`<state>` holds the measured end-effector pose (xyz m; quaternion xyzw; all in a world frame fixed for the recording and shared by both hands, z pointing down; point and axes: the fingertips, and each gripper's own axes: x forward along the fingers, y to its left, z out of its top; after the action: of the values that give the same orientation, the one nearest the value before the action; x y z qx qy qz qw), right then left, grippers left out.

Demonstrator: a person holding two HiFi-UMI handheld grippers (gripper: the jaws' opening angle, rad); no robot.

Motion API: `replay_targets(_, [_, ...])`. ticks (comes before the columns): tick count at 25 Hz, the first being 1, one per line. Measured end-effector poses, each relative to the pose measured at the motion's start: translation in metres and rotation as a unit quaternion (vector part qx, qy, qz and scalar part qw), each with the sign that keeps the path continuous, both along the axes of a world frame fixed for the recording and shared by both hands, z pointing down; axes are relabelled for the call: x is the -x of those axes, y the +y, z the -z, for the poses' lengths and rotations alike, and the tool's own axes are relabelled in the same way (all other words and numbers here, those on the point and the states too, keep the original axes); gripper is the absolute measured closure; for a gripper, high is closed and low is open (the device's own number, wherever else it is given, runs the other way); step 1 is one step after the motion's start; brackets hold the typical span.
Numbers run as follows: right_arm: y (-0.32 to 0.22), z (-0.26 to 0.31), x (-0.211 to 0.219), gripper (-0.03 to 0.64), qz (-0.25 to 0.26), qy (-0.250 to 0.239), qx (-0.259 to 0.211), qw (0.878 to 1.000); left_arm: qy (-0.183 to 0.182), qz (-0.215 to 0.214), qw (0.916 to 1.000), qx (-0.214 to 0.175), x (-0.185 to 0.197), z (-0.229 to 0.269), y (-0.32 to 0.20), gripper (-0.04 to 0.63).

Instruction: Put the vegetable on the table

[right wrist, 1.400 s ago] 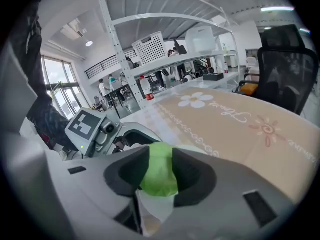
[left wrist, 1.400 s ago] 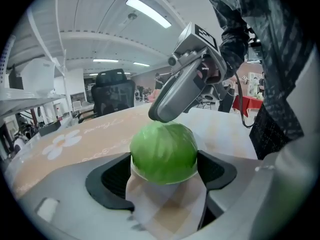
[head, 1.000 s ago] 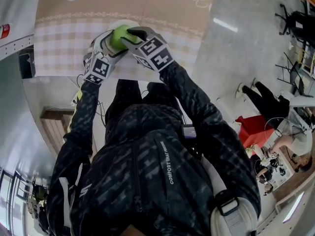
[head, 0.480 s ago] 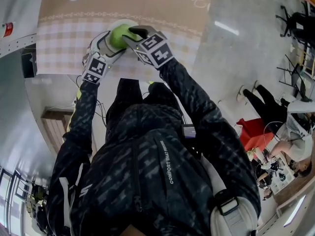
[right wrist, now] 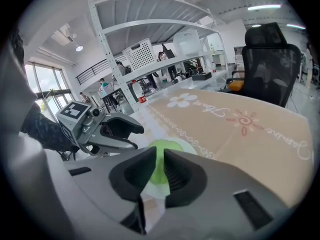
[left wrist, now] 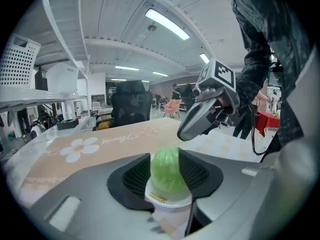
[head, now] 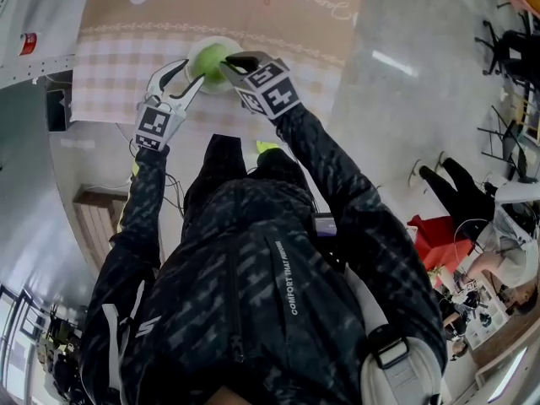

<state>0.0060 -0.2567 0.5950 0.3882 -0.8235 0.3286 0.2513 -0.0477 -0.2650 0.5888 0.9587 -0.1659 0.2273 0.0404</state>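
— What has changed on the left?
— The grey plastic left gripper [head: 186, 76] stood wide around the round green vegetable [head: 213, 59] a second ago. It has since drawn back to the left of it. Its jaws have just been closing and now stand half apart, holding nothing. The vegetable shows ahead between its black ribbed pads [left wrist: 132, 176].
— And the vegetable itself?
— It stays where it was. It is a smooth, glossy ball, a little taller than wide, upright with its dome up. It sits in a white round dish [head: 224, 40] on the table [head: 278, 15], whose beige cloth has a daisy print and a checked border.
— The right side?
— The grey right gripper [head: 229, 61], with its square-marker cube, sits at the vegetable's right edge. Its jaws have just been closing to a thin slit with nothing between them. Whether the tips touch the vegetable I cannot tell.
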Motion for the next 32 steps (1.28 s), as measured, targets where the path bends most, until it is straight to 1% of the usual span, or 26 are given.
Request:
replay_targets(1, [0.001,0.002,0.000,0.577,0.000,-0.002,0.000,1.000,0.001,0.000,1.0000,-0.006,0.000,0.005,0.001,0.452])
replay_targets(2, [0.003,0.004,0.001,0.579,0.000,-0.006,0.002,1.000,-0.001,-0.001,0.9999,-0.015,-0.001,0.009,0.002,0.469])
replay_targets(3, [0.005,0.007,0.002,0.588,-0.001,-0.011,0.005,1.000,-0.003,-0.003,0.9997,-0.023,0.000,0.012,0.004,0.470])
replay_targets(5, [0.010,0.011,0.007,0.591,0.001,-0.018,0.010,1.000,0.000,-0.001,0.9996,-0.029,0.003,0.020,0.008,0.526])
replay_targets(8, [0.024,0.018,0.011,0.603,0.018,-0.016,0.007,1.000,0.016,0.016,0.9994,-0.026,0.003,0.034,0.016,0.528])
replay_targets(9, [0.029,0.020,0.009,0.620,0.023,-0.015,0.005,1.000,0.020,0.020,0.9993,-0.026,0.000,0.038,0.021,0.528])
replay_targets(10, [0.035,0.022,0.006,0.624,0.026,-0.015,0.004,1.000,0.023,0.023,0.9991,-0.027,-0.004,0.042,0.027,0.546])
replay_targets(11, [0.042,0.024,0.004,0.621,0.029,-0.016,0.003,0.999,0.024,0.025,0.9990,-0.029,-0.006,0.046,0.034,0.587])
replay_targets(12, [0.048,0.026,0.002,0.621,0.034,-0.016,0.001,0.999,0.024,0.027,0.9989,-0.031,-0.008,0.049,0.041,0.597])
replay_targets(15, [0.064,0.034,0.002,0.623,0.053,-0.015,-0.011,0.998,0.027,0.038,0.9986,-0.023,-0.007,0.057,0.060,0.600])
replay_targets(18, [0.077,0.043,0.001,0.623,0.066,-0.012,-0.022,0.998,0.042,0.056,0.9976,0.008,-0.004,0.063,0.078,0.600])
replay_targets(20, [0.088,0.048,-0.001,0.623,0.072,-0.009,-0.027,0.997,0.042,0.060,0.9971,0.023,-0.002,0.065,0.093,0.600])
replay_targets(24, [0.112,0.063,-0.004,0.623,0.085,-0.007,-0.043,0.995,0.031,0.067,0.9971,0.017,0.000,0.076,0.120,0.600])
replay_targets(27, [0.131,0.074,-0.004,0.623,0.099,-0.007,-0.055,0.993,0.038,0.081,0.9959,0.014,0.002,0.091,0.140,0.600])
replay_targets(32, [0.173,0.087,-0.005,0.623,0.116,-0.002,-0.068,0.991,0.053,0.101,0.9933,0.019,0.001,0.104,0.188,0.600])
